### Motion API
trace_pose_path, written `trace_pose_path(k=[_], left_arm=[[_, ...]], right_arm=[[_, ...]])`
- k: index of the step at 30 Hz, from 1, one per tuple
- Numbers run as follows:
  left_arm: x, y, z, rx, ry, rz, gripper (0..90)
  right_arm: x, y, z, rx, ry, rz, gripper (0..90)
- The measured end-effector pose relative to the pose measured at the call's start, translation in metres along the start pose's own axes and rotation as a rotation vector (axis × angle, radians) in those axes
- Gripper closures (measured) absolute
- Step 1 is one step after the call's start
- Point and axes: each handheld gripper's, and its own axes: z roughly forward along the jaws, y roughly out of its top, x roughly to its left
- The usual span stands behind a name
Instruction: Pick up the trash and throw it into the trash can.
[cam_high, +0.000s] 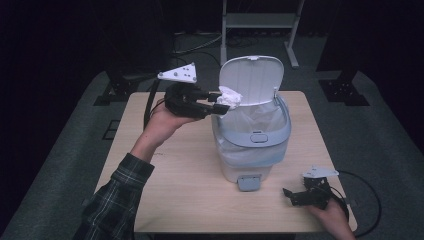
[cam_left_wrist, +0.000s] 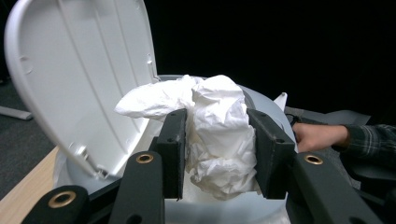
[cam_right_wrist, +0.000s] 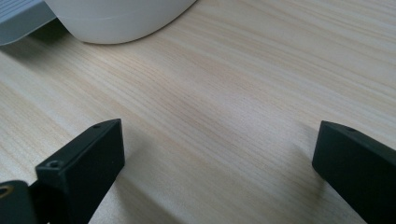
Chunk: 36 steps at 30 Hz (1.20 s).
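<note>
Step in hand: we judge that we are carrying the crumpled tissue (cam_left_wrist: 219, 135) to the open bin (cam_high: 252, 145) to drop it in.
Left gripper (cam_high: 220, 102): its jaws are pinching the tissue from both sides, the pads pressed into the wad, as the left gripper view shows.
Where the tissue is: in the air at the bin's near-left rim, just in front of the raised lid (cam_high: 252, 80), not yet over the middle of the opening.
Right gripper (cam_right_wrist: 215, 158): jaws spread wide with nothing between them, resting low on the table (cam_right_wrist: 224, 93) near the bin's base; in the high view it sits at the table's front right corner (cam_high: 310, 195).
Doing it well: we should bring the wad fully over the white liner bag (cam_high: 255, 117) before we let go, so that it falls inside and does not catch on the rim or the blue ring.
Watch for: a loose flap of tissue sticks out toward the lid; we would keep it clear of the lid's edge.
Release: we would open the jaws wide, since soft paper may cling to a pad.
Count: one tissue, one bin, one lid, one pedal (cam_high: 249, 182), two grippers.
</note>
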Motion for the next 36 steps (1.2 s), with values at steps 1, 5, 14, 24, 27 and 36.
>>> trace_pose_path(k=[1, 5, 14, 24, 27, 36], left_arm=[[0.0, 0.001, 0.004, 0.001, -0.004, 0.002, 60.0], [0.001, 0.005, 0.014, 0.002, -0.009, 0.006, 59.9], [0.007, 0.008, 0.034, -0.018, -0.029, 0.001, 58.9], [0.012, 0.01, 0.055, -0.018, -0.052, -0.008, 56.0], [0.011, 0.011, 0.06, -0.006, -0.061, -0.006, 52.5], [0.011, 0.011, 0.064, 0.006, -0.046, -0.003, 29.1]], right_arm=[[0.0, 0.0, 0.0, 0.0, 0.0, 0.0, 1.3], [0.0, 0.0, 0.0, 0.0, 0.0, 0.0, 1.3], [0.0, 0.0, 0.0, 0.001, 0.002, -0.002, 1.3], [0.0, 0.0, 0.0, 0.001, 0.004, -0.004, 1.3], [0.0, 0.0, 0.0, 0.001, 0.006, -0.005, 1.3], [0.0, 0.0, 0.0, 0.001, 0.006, -0.006, 1.3]])
